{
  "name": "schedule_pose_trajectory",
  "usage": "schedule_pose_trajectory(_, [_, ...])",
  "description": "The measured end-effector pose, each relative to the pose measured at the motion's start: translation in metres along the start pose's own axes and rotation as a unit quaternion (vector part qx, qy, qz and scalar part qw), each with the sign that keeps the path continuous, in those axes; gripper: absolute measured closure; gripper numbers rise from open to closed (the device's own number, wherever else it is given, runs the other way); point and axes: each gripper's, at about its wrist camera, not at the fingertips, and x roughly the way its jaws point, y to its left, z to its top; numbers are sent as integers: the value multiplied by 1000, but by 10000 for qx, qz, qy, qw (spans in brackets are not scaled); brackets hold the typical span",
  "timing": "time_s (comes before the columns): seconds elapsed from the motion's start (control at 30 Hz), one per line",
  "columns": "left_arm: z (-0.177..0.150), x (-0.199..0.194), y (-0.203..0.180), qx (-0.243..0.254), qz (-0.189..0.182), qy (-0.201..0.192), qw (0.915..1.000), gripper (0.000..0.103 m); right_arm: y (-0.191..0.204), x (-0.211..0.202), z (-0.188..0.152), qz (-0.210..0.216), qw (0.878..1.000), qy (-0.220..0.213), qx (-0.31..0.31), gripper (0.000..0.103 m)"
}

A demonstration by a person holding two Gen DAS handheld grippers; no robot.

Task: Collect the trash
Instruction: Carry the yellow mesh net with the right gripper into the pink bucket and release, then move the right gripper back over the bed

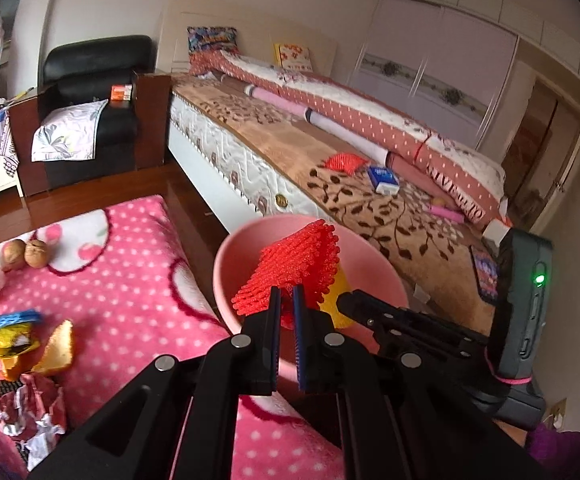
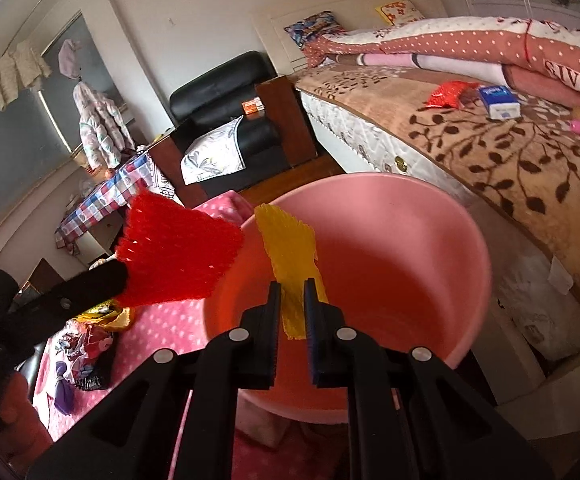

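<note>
Both claws are clamped on foam fruit netting: the left claw [image 1: 287, 300] pinches a red net [image 1: 294, 260], the right claw [image 2: 292, 292] a yellow net [image 2: 290, 248], each nearly closed on its piece. They hang over the near rim of the pink basin [image 2: 430, 208], which sits beside the bed [image 2: 490, 152]. More trash, wrappers [image 1: 29, 408] and walnuts [image 1: 25, 254], lies on the pink dotted blanket [image 1: 129, 280] to the left. My worry: the red net sits close to the basin's left edge, so releasing there could let the springy foam bounce out onto the blanket, or the two claws could knock together
</note>
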Motion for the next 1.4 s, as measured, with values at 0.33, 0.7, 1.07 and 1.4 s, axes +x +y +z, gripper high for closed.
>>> schedule_pose_trajectory(0.33, [-2,25,-4,-8,108,258,9996,98,-11,-1,1,-36,10000,8,61,91])
schedule_pose_trajectory(0.7, [-3,24,2,-208,223,260,9992,77,-11,-1,2,-104,9998,17,151,91])
schedule_pose_trajectory(1.07, [-3,1,14,-351,338,7,9988,60,-5,-5,2,52,9997,-5,226,71])
schedule_pose_trajectory(1.4, [-9,-40,44,-696,628,-237,9953,58,25,-21,0,106,9983,-468,-331,71])
